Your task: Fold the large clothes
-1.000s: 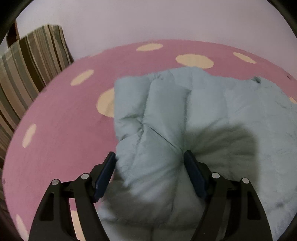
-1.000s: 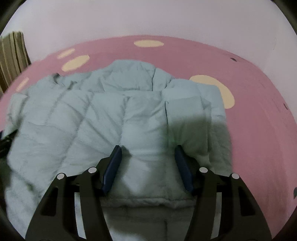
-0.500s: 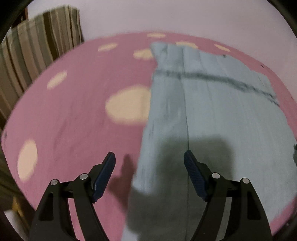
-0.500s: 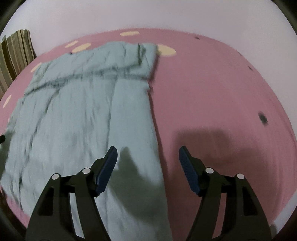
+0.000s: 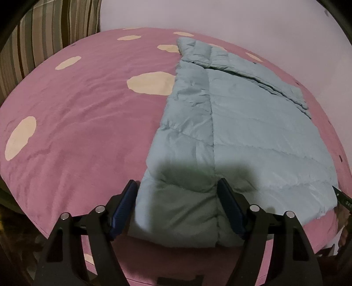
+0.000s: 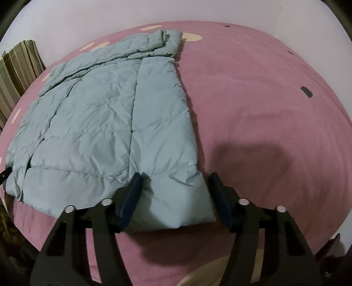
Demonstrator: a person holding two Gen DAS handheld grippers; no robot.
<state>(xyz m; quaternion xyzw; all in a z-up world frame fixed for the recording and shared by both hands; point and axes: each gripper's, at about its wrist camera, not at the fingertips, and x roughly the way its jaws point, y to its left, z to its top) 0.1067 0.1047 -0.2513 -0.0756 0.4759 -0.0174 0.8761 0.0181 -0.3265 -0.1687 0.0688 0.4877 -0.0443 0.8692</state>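
Straddling the near hem corners of the pale blue padded jacket [image 5: 237, 123], the left gripper [image 5: 178, 204] and right gripper [image 6: 173, 195] have just been closing, pads touching fabric. The jacket lies flat on the pink spotted bedcover [image 5: 83, 123]; farther off, a striped curtain [image 5: 44, 33] hangs against the wall [image 6: 88, 19].

A home bedroom is indicated by a pink spotted bedspread [image 5: 88, 136], a striped curtain [image 5: 44, 33] and a plain wall [image 5: 220, 17].
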